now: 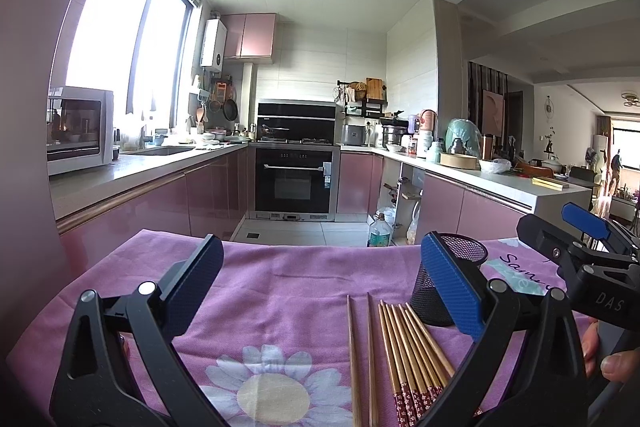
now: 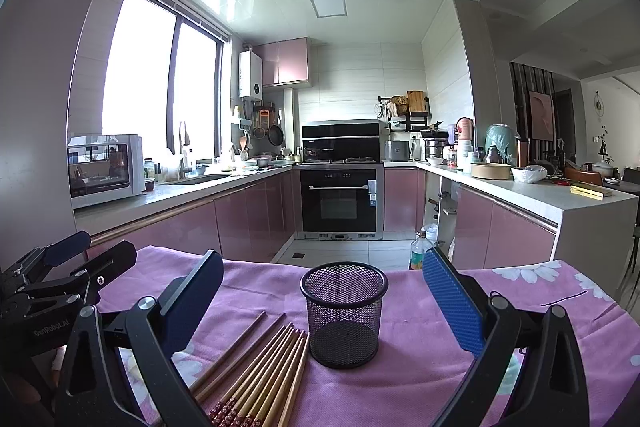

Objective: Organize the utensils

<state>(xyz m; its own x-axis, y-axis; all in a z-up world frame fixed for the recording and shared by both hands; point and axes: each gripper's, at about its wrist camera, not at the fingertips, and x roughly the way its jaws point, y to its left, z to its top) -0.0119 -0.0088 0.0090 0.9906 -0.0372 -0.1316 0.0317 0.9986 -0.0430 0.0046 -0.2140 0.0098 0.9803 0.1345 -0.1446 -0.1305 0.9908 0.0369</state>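
On the worktop (image 2: 432,379), covered by a pink cloth with white daisies, a bundle of wooden chopsticks (image 2: 260,375) is laid flat just left of a black mesh cup (image 2: 344,315), which stands upright. The nearest sticks come close to the cup's base; contact cannot be told.

Writing: "GenRobot.AI" is read on the body of the left tongs (image 2: 64,263), seen only in the right wrist view at the left edge. "DAS" is read on the body of the right tongs (image 1: 560,223), seen only in the left wrist view at the right edge. Script lettering beginning "Sam" is printed on the cloth behind the cup (image 1: 448,279); the rest is cut off.

Left tongs (image 1: 320,279): blue pads spread wide, nothing between them. Right tongs (image 2: 320,291): spread wide likewise, with the cup seen between the pads but untouched.

Left wrist view only: the chopsticks (image 1: 404,355) show red patterned ends near the lower edge, two sticks lying apart to the left of the bundle; a daisy print (image 1: 272,395) on the cloth; a thumb (image 1: 616,367) at the right edge. Right wrist view only: the cup's whole rim and base are shown.
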